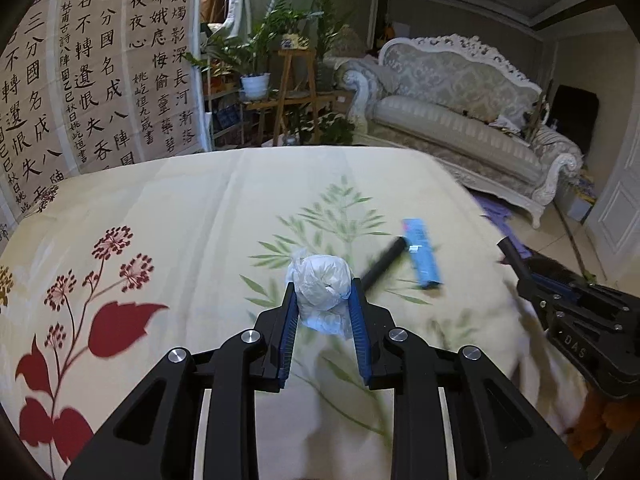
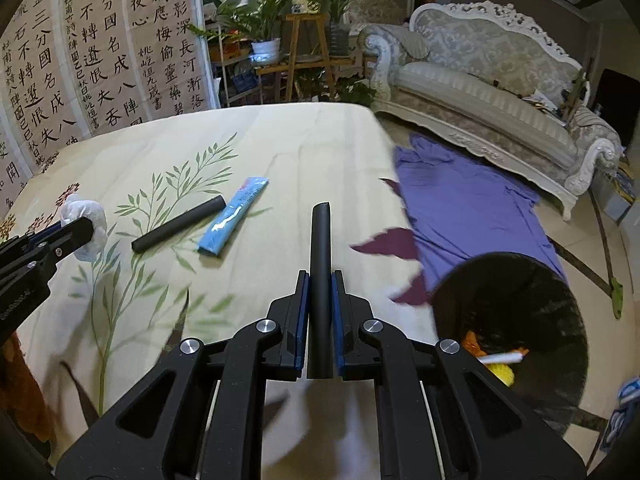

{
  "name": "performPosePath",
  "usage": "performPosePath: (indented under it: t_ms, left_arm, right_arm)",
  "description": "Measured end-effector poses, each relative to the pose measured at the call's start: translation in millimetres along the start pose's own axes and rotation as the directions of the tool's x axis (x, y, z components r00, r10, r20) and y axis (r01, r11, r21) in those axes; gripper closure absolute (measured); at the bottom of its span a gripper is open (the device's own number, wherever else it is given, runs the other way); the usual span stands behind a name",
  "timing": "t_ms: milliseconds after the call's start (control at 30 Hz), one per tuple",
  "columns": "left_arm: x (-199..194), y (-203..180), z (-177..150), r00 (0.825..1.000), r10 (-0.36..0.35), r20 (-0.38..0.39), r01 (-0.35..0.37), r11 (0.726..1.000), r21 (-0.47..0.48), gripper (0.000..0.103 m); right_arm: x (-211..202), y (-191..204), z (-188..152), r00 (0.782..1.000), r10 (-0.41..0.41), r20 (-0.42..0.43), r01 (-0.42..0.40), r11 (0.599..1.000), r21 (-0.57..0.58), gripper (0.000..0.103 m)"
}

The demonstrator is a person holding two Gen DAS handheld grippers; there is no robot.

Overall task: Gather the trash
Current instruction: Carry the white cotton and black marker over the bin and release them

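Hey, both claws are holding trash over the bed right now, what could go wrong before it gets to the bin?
1. The right claw grips the black tube near its lower end, so the long free end may swing and clip the bin rim.
2. The left claw pinches a soft wad of white plastic; it could slip out.
3. The bin sits off the bed edge; a short drop lands on the purple cloth.

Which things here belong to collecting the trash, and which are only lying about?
For the job: crumpled white plastic wad in left tongs; black tube in right tongs; second black tube; blue flat wrapper; black round bin.

Lying about: purple cloth; white carved sofa; potted plants.
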State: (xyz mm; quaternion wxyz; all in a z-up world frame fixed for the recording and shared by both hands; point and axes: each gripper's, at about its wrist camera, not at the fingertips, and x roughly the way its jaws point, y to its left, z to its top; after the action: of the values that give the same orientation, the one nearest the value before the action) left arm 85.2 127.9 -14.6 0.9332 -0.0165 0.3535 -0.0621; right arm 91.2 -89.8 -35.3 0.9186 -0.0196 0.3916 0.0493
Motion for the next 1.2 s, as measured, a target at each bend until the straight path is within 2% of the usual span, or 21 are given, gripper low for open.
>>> performPosePath:
  t_ms: [333,533,700,933,1200]
  left_arm:
    - [-26.5,-79.3,-10.6,0.991,-0.127,0.048,0.125,0.991,0.05,0.077]
    - [-17.8,-145.1,-14.7,0.98,-0.199,0.022,0.194,0.971,0.139,0.077]
    - [-6.0,-189.8,-12.8,0.973,-0.231,0.013,0.224,0.954,0.199,0.076]
    - [13.9,-231.6,-14.3,0.973,-0.229,0.0,0.222,0.944,0.245,0.076]
    - [38.3,-255.1,-15.5,0.979,-0.201,-0.035,0.203,0.943,0.262,0.074]
  right_arm:
    - [-57.5,-64.3,-37.2,0.99,-0.121,0.067,0.116,0.99,0.078,0.092]
    - [-69.0,-112.9,-52.7,0.98,-0.188,0.073,0.175,0.972,0.156,0.092]
    - [-68.5,-149.8,-58.8,0.973,-0.221,0.069,0.202,0.956,0.212,0.092]
    - [-59.1,-179.7,-61.4,0.968,-0.241,0.064,0.219,0.944,0.248,0.092]
    - [-43.2,-202.9,-59.3,0.969,-0.241,0.062,0.216,0.938,0.272,0.092]
